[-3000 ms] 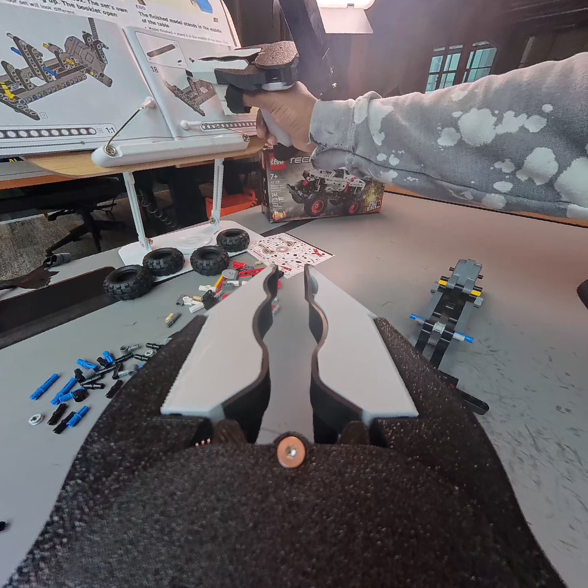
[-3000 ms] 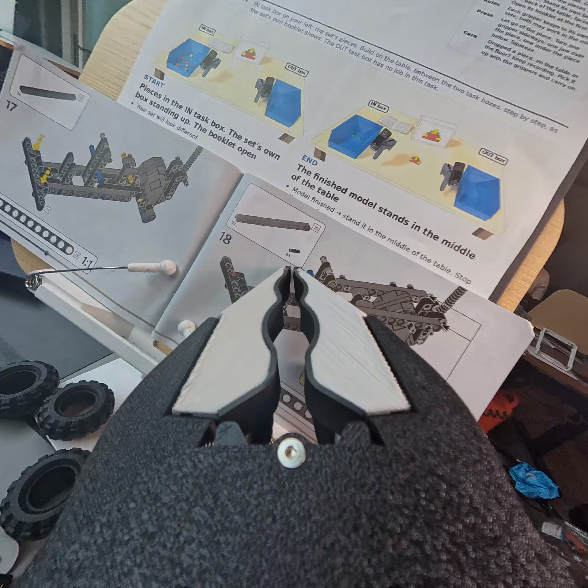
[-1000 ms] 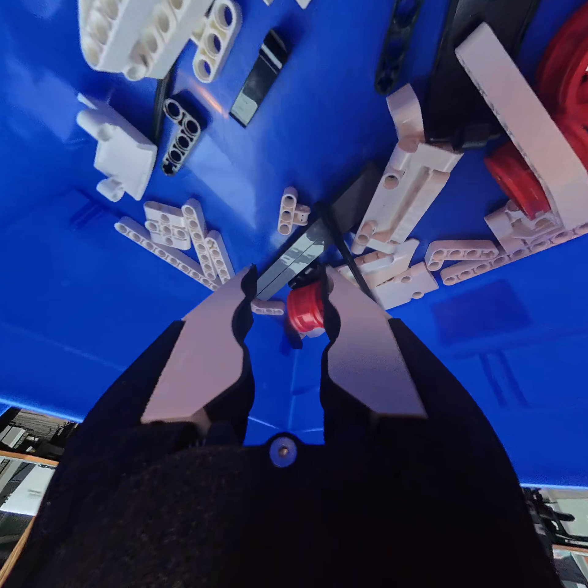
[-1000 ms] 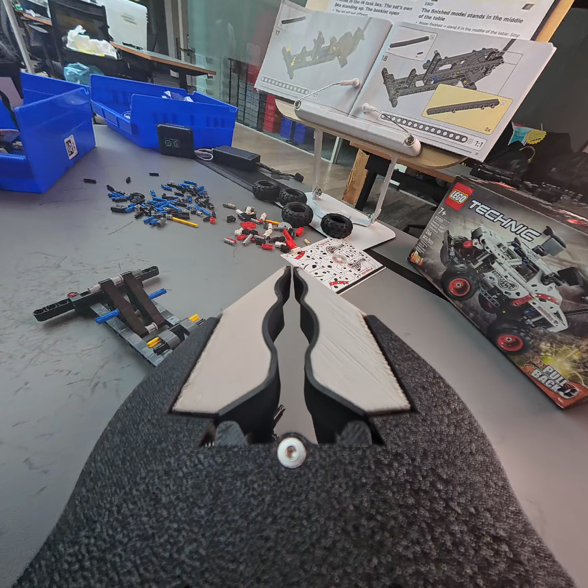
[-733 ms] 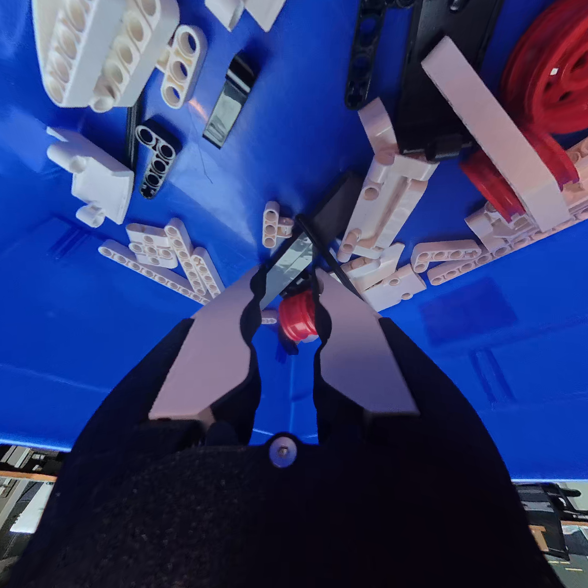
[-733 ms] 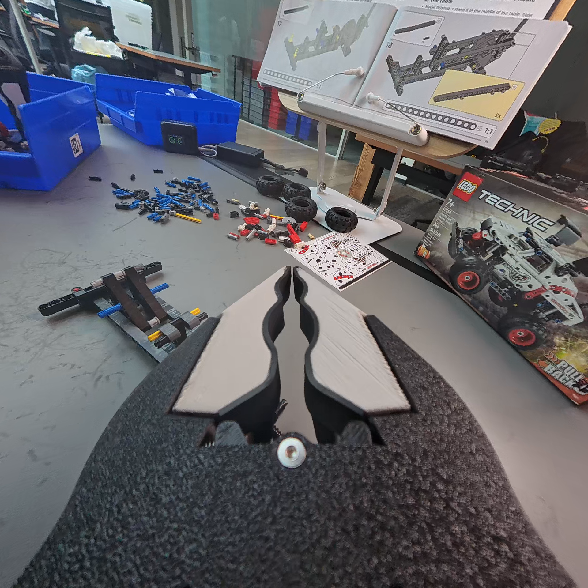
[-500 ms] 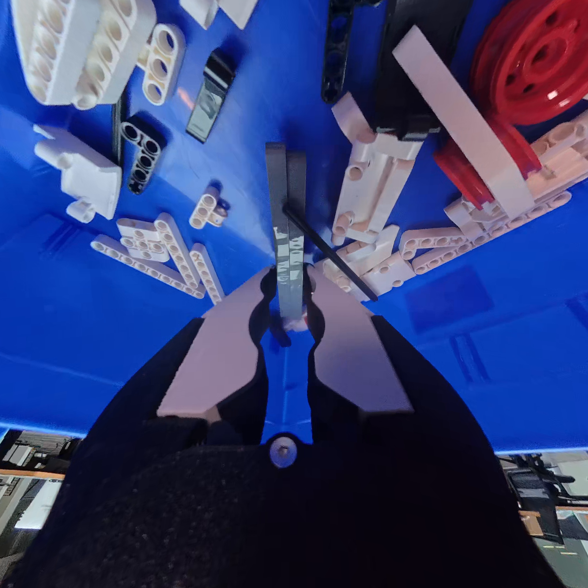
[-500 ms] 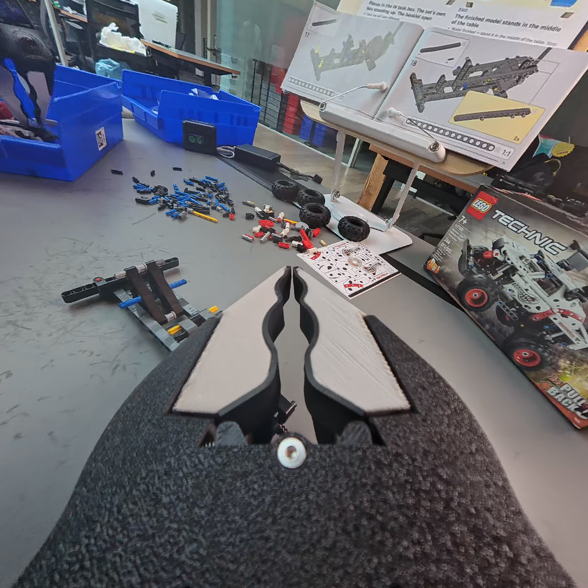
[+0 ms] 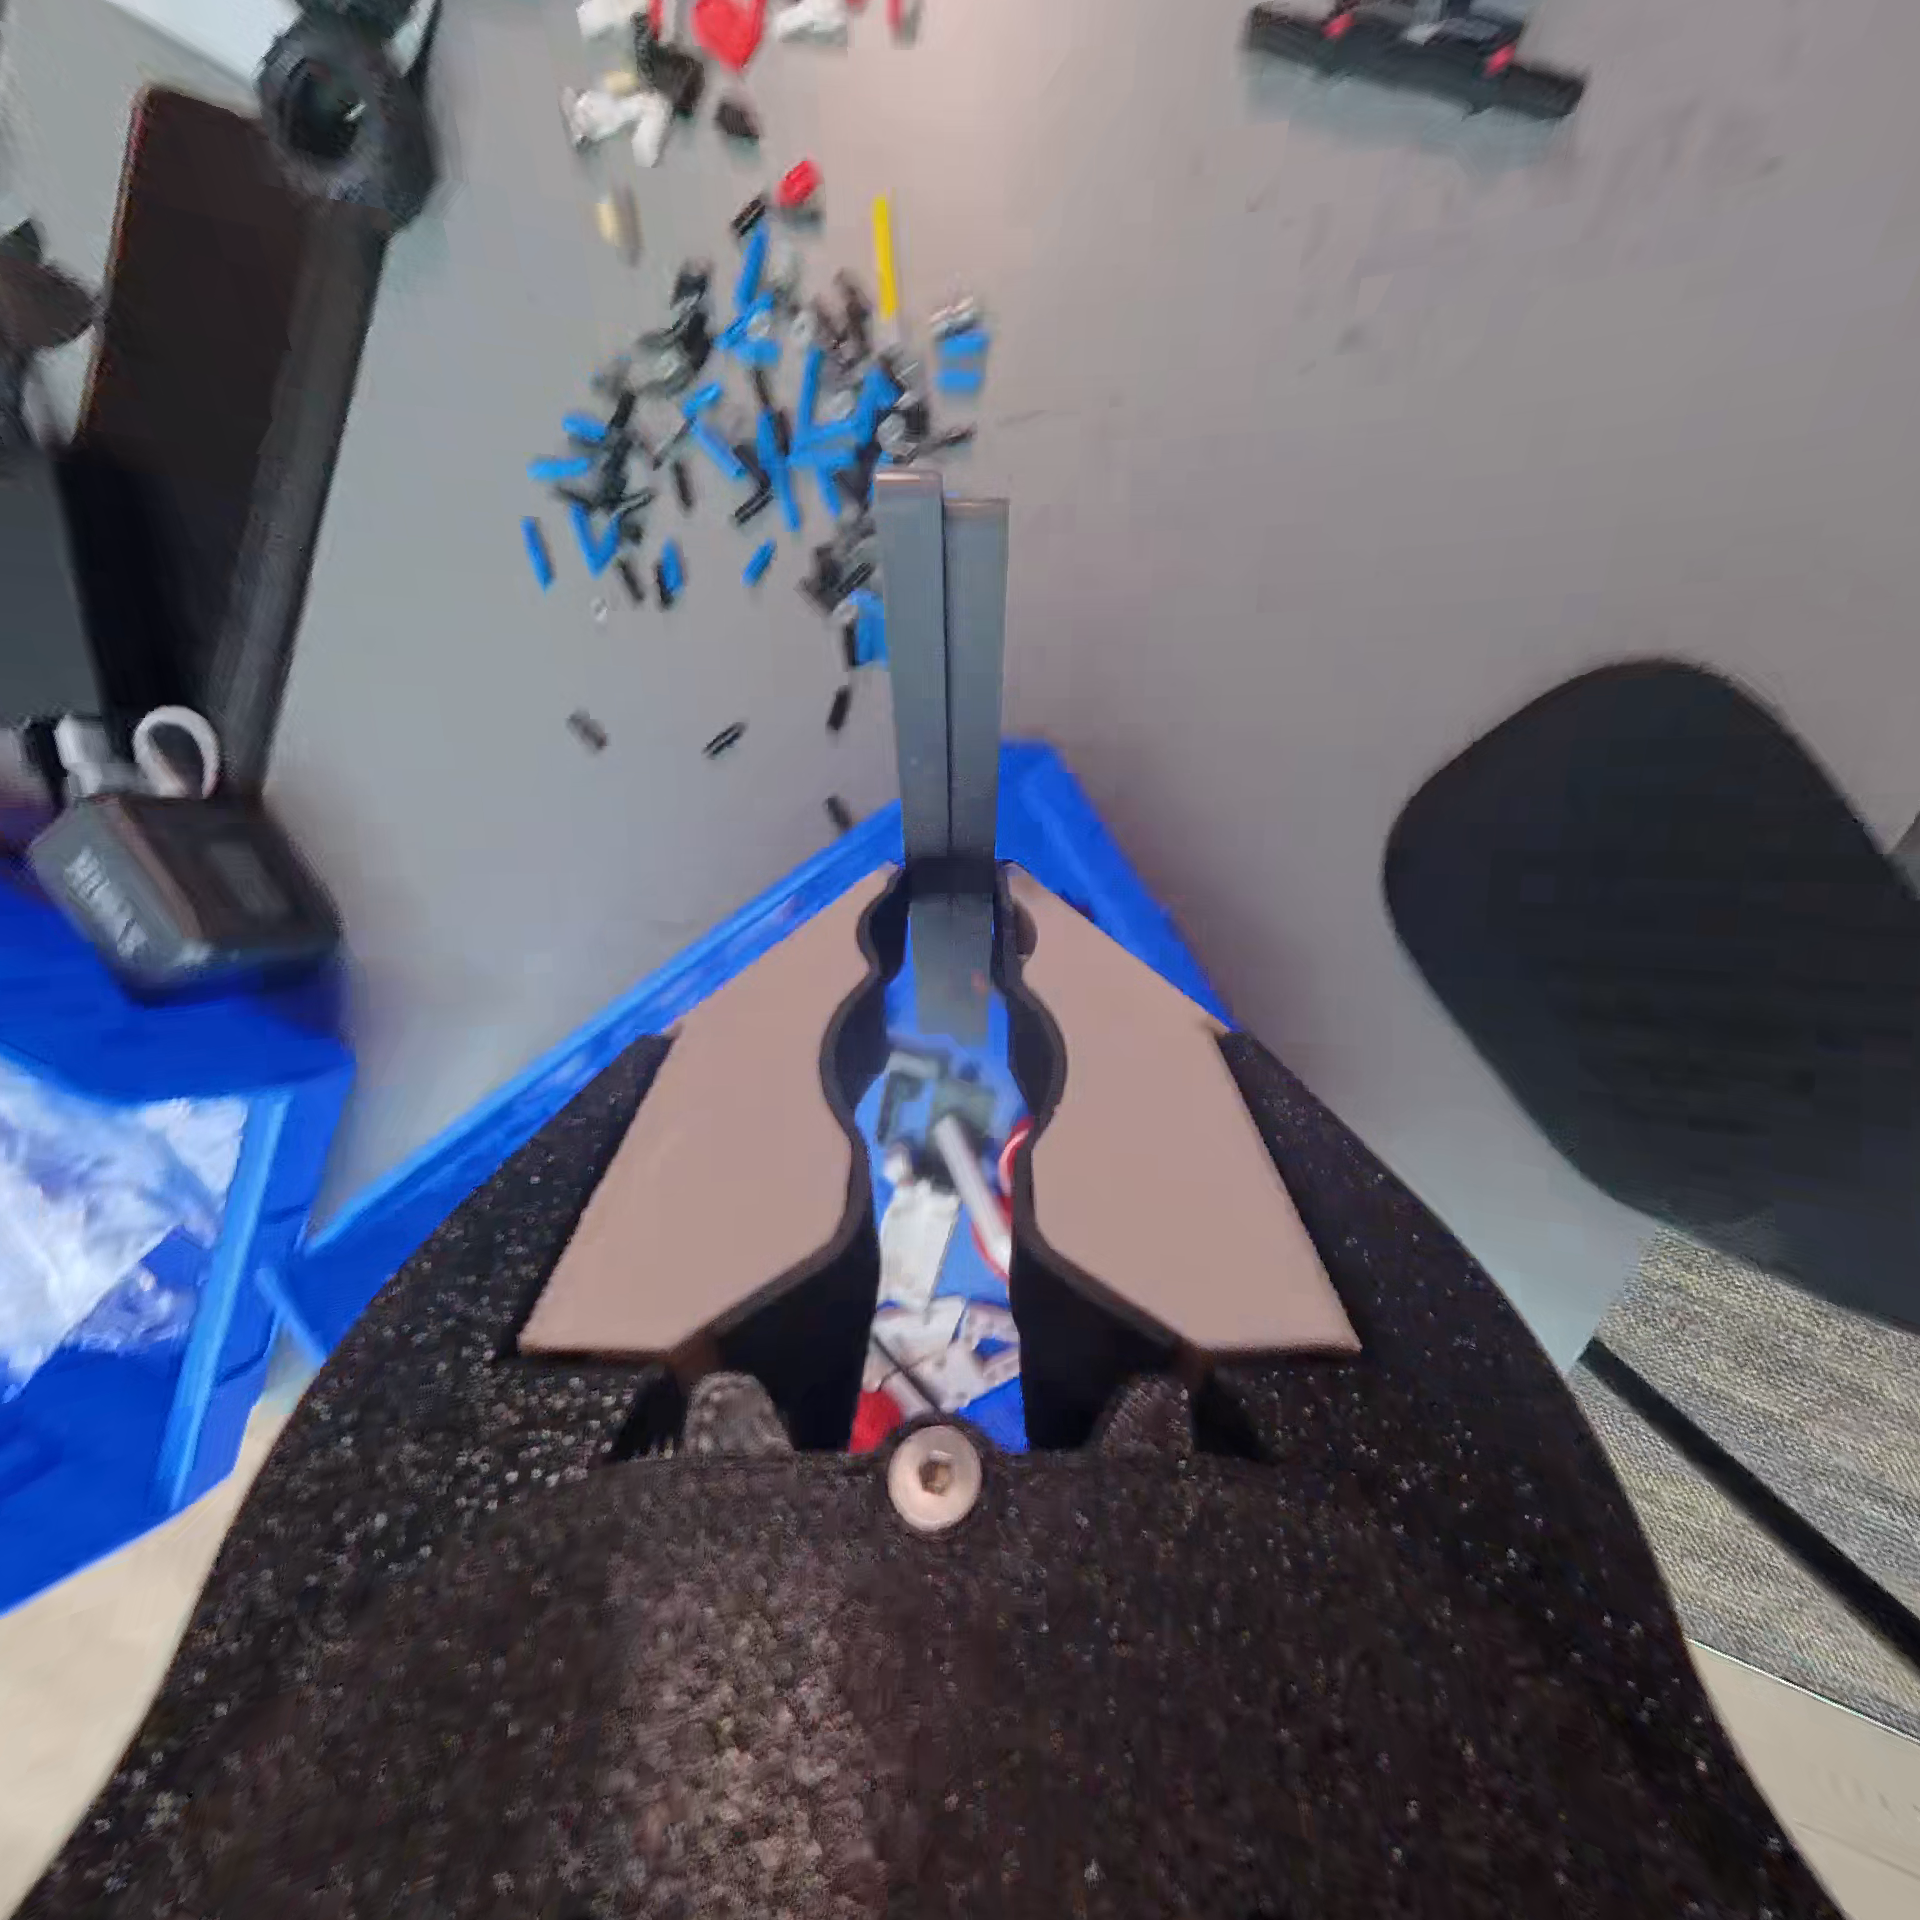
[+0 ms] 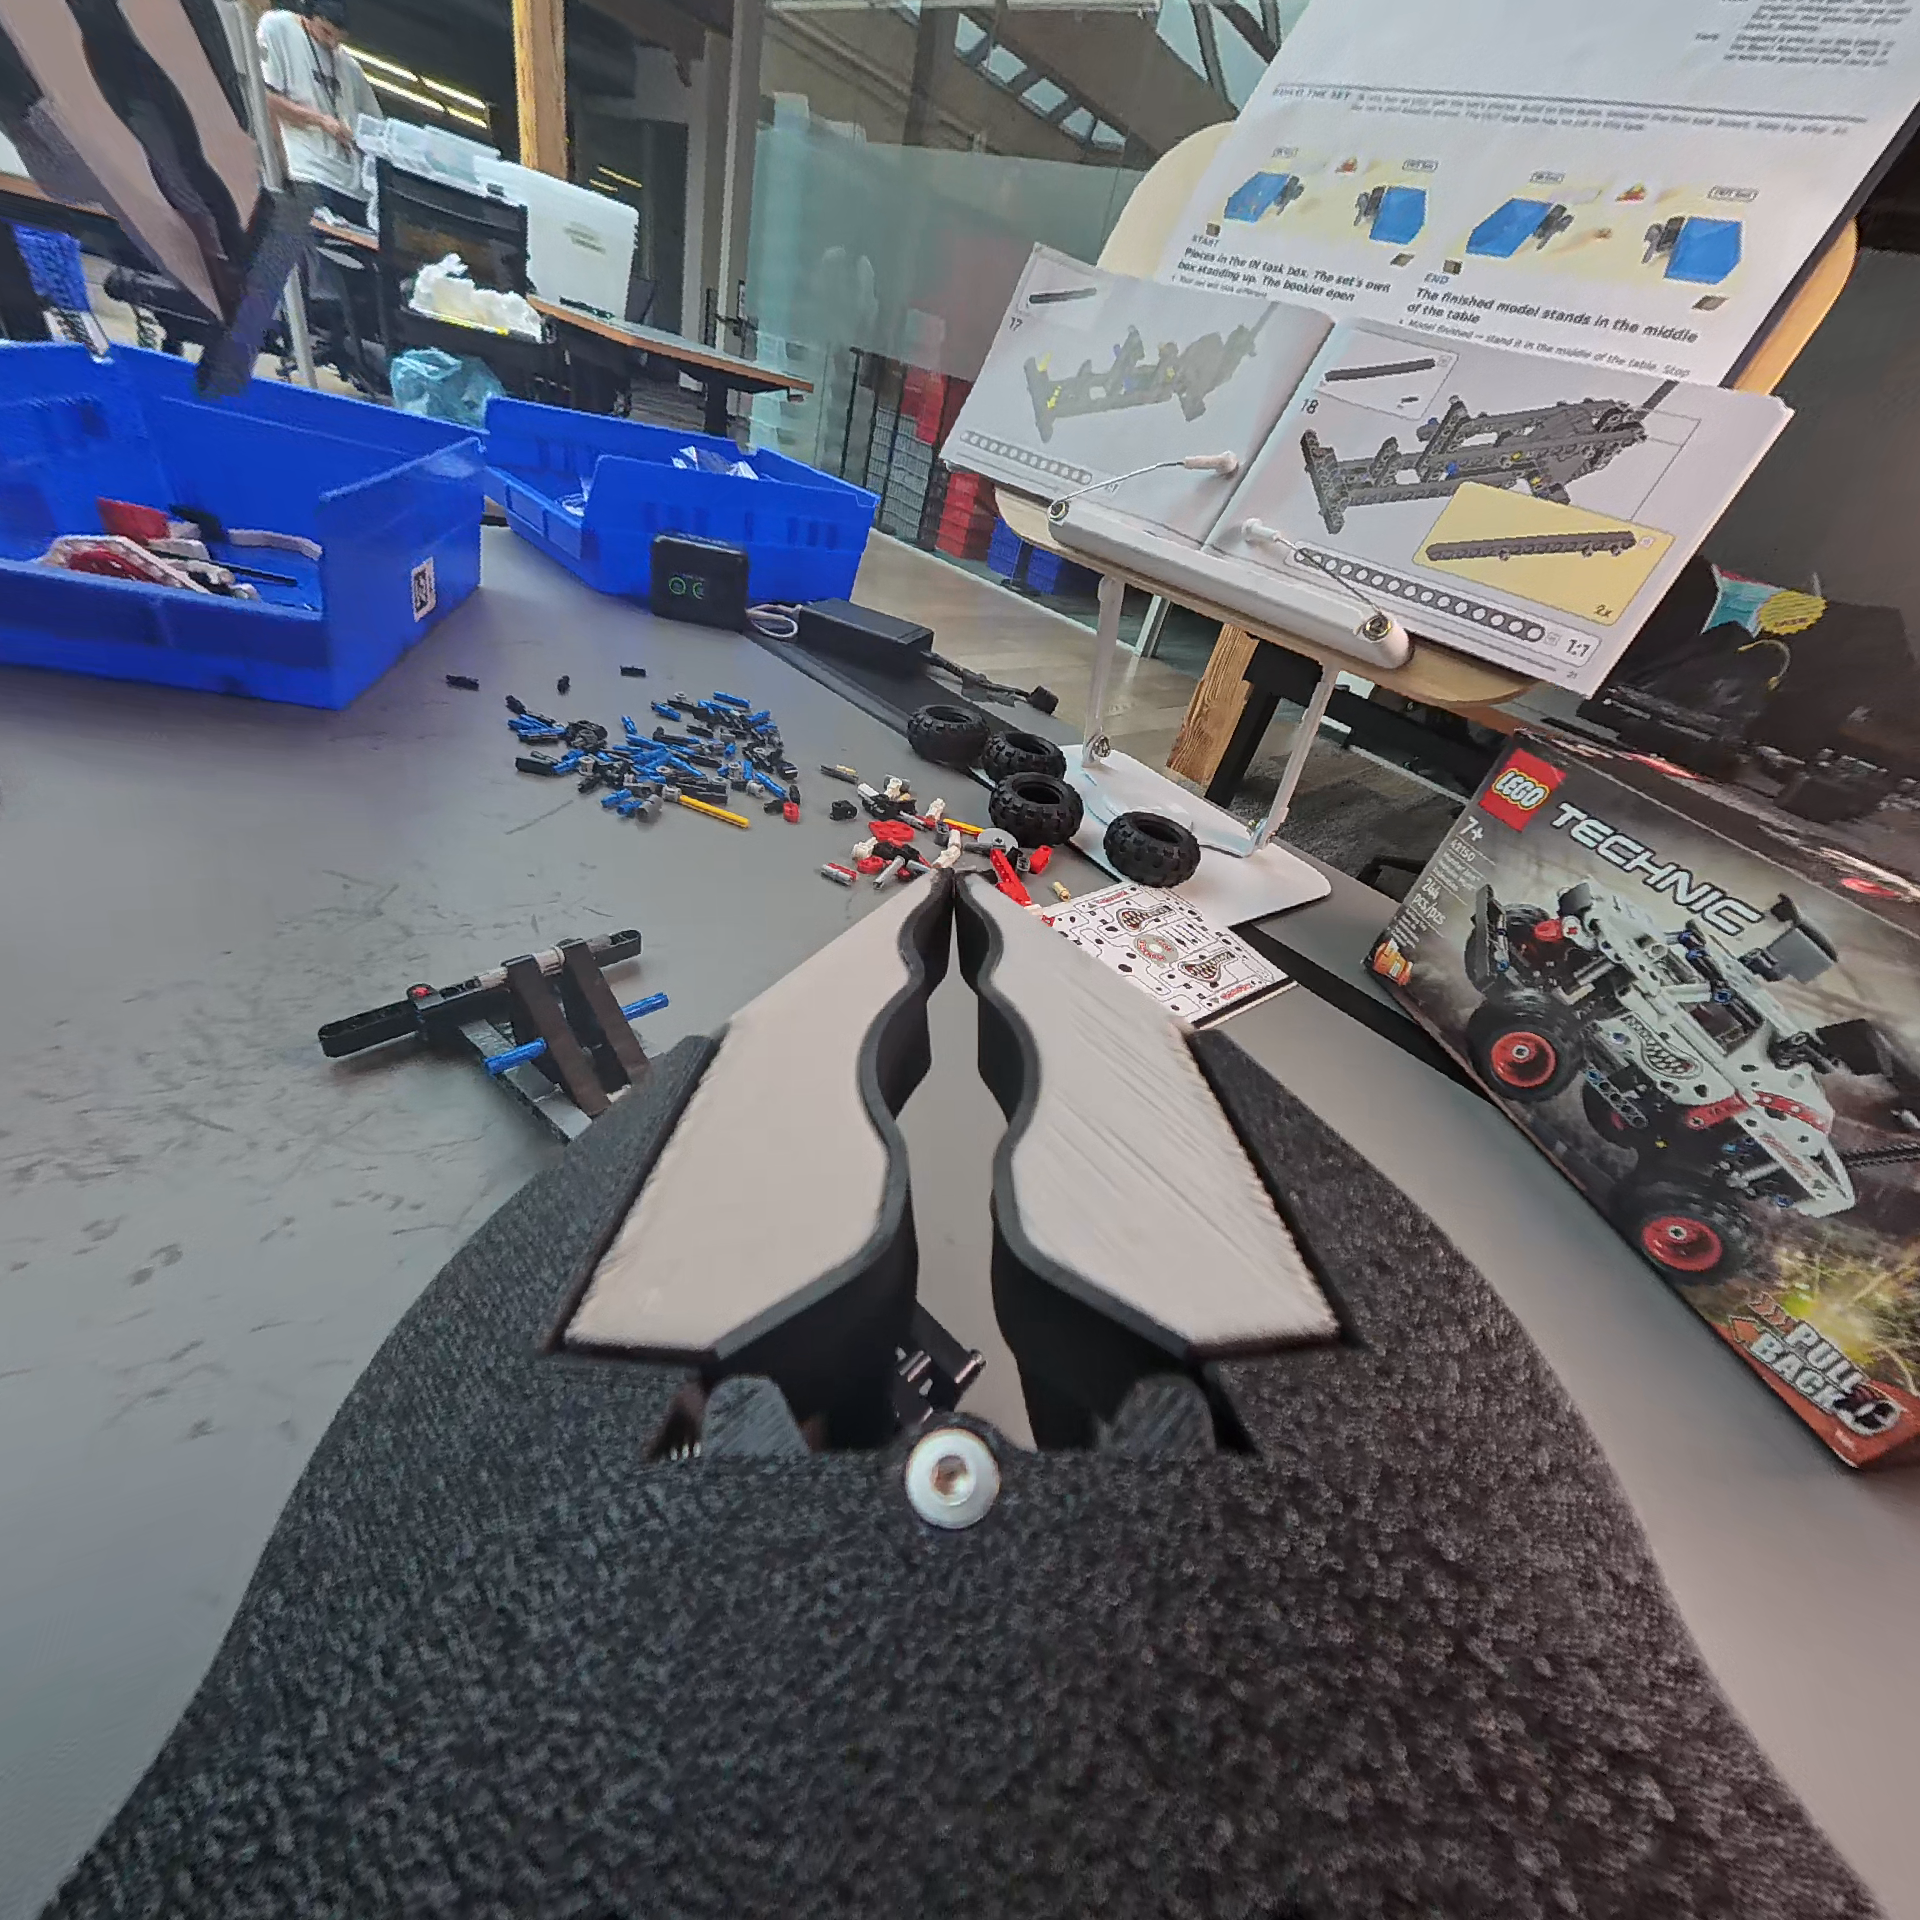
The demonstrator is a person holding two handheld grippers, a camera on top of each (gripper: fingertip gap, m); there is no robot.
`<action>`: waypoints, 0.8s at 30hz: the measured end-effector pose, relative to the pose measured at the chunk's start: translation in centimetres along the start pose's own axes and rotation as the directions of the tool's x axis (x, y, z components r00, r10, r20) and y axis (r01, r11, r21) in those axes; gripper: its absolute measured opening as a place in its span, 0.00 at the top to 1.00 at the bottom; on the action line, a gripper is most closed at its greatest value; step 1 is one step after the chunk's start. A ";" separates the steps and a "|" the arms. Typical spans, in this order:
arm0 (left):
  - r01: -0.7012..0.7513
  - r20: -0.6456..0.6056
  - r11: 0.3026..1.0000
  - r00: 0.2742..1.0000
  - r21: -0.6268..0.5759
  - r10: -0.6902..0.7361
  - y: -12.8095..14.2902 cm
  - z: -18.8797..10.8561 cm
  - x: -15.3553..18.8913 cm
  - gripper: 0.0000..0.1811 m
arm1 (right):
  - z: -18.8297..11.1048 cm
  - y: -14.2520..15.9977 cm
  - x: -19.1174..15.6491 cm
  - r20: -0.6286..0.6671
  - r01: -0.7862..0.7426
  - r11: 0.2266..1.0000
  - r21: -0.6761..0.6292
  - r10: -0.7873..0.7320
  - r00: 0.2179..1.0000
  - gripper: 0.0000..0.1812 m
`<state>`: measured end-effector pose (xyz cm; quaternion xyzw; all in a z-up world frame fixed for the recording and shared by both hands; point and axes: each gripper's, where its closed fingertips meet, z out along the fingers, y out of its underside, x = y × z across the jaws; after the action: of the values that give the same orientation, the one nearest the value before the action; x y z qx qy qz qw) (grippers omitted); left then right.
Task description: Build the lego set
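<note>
Grey beams (image 9: 940,665), two long stiff plastic bars lying side by side, project forward from the left gripper (image 9: 948,904), whose jaws are clamped on their near ends above the blue bin (image 9: 727,966). Held by one end, such light rigid pieces are likely to pivot or slide against each other; a grip nearer mid-length would probably steady them. The right gripper (image 10: 953,883) hovers over the tabletop (image 10: 208,1143), jaws closed and empty. The partly built chassis (image 10: 499,1013) lies to its left, with loose pins (image 10: 665,764) farther off and the instruction booklet (image 10: 1351,468) propped behind.
</note>
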<state>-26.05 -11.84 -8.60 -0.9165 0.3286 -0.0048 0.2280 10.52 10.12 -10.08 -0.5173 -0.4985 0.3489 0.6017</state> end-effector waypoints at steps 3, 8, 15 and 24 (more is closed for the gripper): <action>-0.068 -0.082 0.997 0.994 -0.021 0.066 -5.3 4.0 5.8 0.91 | 0.0 -0.5 -0.1 0.002 -0.008 1.000 0.013 0.008 1.000 1.00; -0.084 -0.251 0.992 0.966 -0.092 0.059 -9.9 11.8 12.0 0.90 | -0.2 -0.3 -0.4 0.005 -0.001 1.000 0.009 0.001 1.000 1.00; -0.051 -0.359 0.989 0.933 -0.139 -0.002 -11.2 17.5 13.6 0.90 | -0.3 0.4 -0.4 0.008 -0.002 1.000 -0.013 0.002 1.000 1.00; 0.006 -0.340 0.997 0.940 -0.082 -0.033 -12.2 16.1 12.1 0.90 | -0.3 0.9 -0.3 0.021 -0.018 0.999 -0.027 0.018 1.000 1.00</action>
<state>-6.69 -4.12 -19.62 -0.9134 0.3539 -0.1527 0.1308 10.82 9.97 -11.06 -0.5262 -0.5047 0.3530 0.5863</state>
